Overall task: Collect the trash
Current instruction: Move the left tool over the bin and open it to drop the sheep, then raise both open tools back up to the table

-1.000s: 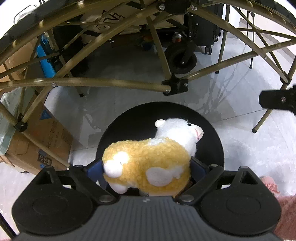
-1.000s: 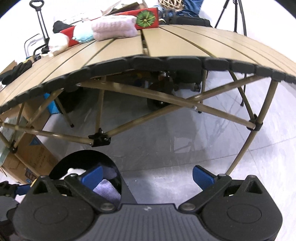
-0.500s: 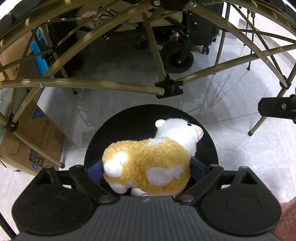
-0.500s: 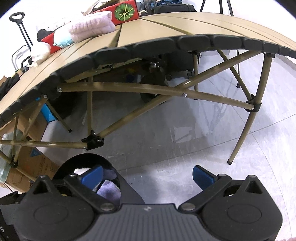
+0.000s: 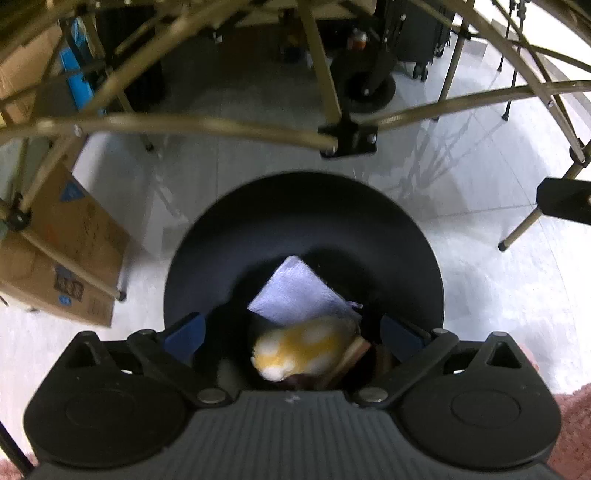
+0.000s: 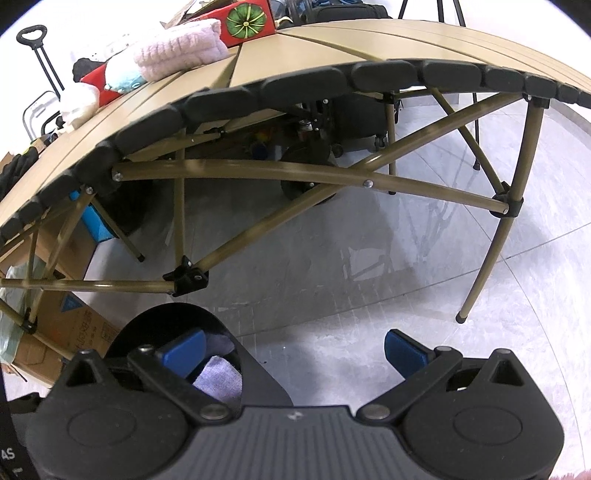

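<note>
A folding table [image 6: 332, 48] with tan slats and black end caps along its near edge stands on a pale tiled floor [image 6: 369, 266]. On the surface, toward its far left corner, a pink folded towel [image 6: 181, 55] lies against a red box [image 6: 247, 22] printed with a green round pattern; a light blue soft thing [image 6: 123, 79] sits just beside the towel. Crossed olive metal legs [image 5: 207, 123] joined by black brackets [image 5: 349, 138] brace the underside. Under the left side of the table lean cardboard boxes [image 5: 70, 254] and a blue item [image 6: 94, 218]. Farther back, a black wheel [image 5: 369, 86] and dark cases stand on the floor.
</note>
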{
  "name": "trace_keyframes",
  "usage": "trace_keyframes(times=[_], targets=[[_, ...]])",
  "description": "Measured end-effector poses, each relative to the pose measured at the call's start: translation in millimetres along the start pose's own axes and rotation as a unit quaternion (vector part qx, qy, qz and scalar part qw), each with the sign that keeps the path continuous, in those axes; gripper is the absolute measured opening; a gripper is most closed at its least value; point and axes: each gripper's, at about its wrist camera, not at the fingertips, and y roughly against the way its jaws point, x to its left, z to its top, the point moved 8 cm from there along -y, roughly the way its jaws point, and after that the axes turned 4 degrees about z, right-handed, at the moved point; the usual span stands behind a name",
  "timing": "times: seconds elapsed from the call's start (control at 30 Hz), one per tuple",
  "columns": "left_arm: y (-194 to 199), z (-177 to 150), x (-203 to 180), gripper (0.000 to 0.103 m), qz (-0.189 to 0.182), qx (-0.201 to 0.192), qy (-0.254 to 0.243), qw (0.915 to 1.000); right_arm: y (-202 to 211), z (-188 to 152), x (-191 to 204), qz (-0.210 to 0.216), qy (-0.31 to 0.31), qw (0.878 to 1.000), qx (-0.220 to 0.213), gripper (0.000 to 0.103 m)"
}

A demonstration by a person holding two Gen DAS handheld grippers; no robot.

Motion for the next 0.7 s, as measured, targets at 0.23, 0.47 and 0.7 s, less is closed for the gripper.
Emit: trace_keyframes(times=[0.23, 0.47, 0.7], targets=[[-1.3, -3.3, 0.7, 0.103, -0.003, 0.014, -0.001, 0.9999, -1.2, -0.4, 1.6, 0.000, 0.002, 1.000, 0.002, 0.103], [-1.5, -5.9, -1.5, 0.103, -0.006, 0.024, -0.007, 0.9997, -2.0, -0.8, 2.5, 0.001, 0.003, 1.000, 0.003, 0.103], [-1.4, -10.9, -5.7, 0.103, -0.013, 0.041, -0.012, 0.9990, -1.8, -0.7, 2.3, 0.000, 0.002, 1.000, 0.002, 0.103]])
